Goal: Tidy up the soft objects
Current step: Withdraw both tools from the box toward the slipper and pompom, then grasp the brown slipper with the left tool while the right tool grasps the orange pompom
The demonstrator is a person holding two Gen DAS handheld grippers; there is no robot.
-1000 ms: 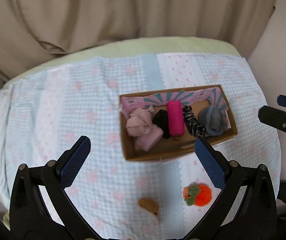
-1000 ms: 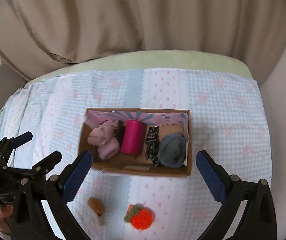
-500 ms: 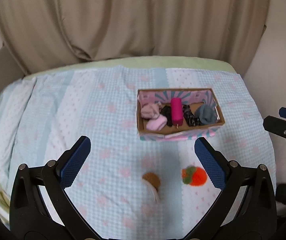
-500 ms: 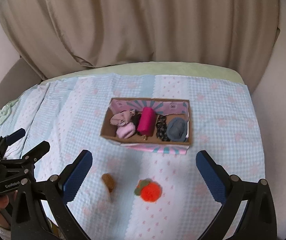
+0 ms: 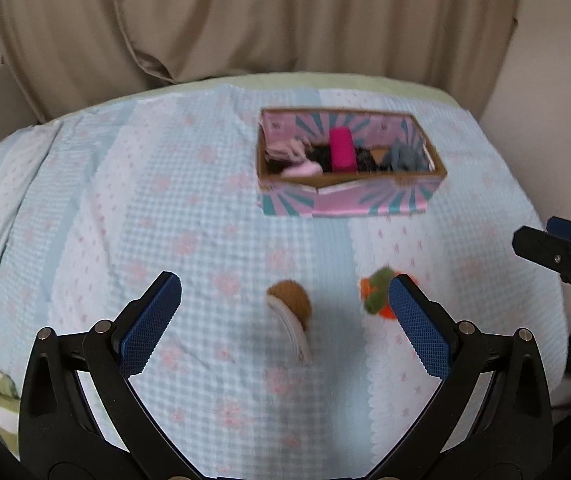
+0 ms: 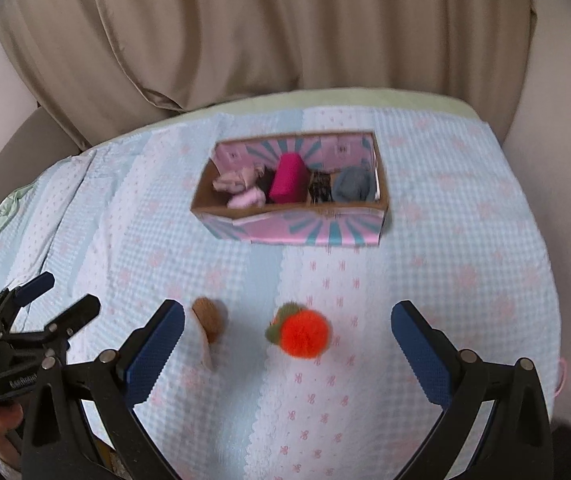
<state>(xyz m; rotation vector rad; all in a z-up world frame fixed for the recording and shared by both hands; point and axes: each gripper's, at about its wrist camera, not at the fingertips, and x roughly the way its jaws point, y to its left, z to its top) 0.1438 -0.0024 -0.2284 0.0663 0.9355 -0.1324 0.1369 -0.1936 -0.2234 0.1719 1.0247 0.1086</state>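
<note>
A pink and teal cardboard box [image 5: 349, 200] [image 6: 297, 232] sits on the bed and holds several rolled soft items: pale pink ones, a magenta roll [image 6: 287, 180], a dark patterned one and a grey one [image 6: 353, 186]. In front of it lie a brown plush mushroom [image 5: 290, 307] [image 6: 207, 320] and an orange plush fruit with a green top [image 5: 377, 294] [image 6: 303, 332]. My left gripper [image 5: 283, 328] is open, low over the bed with the mushroom between its fingers' line. Just as wide open, my right gripper [image 6: 287, 344] frames the orange fruit. Neither holds anything.
A blue checked blanket [image 5: 165, 208] covers the bed, with a beige curtain [image 6: 285, 32] behind. A beige wall rises at the right [image 6: 545, 100]. The blanket's front edge lies just under both grippers. A hand [image 6: 1, 416] holds the left gripper.
Both grippers have pulled back and dropped from over the box toward the near side of the bed. The mushroom and the fruit now lie between the fingers. Nothing was grasped.
</note>
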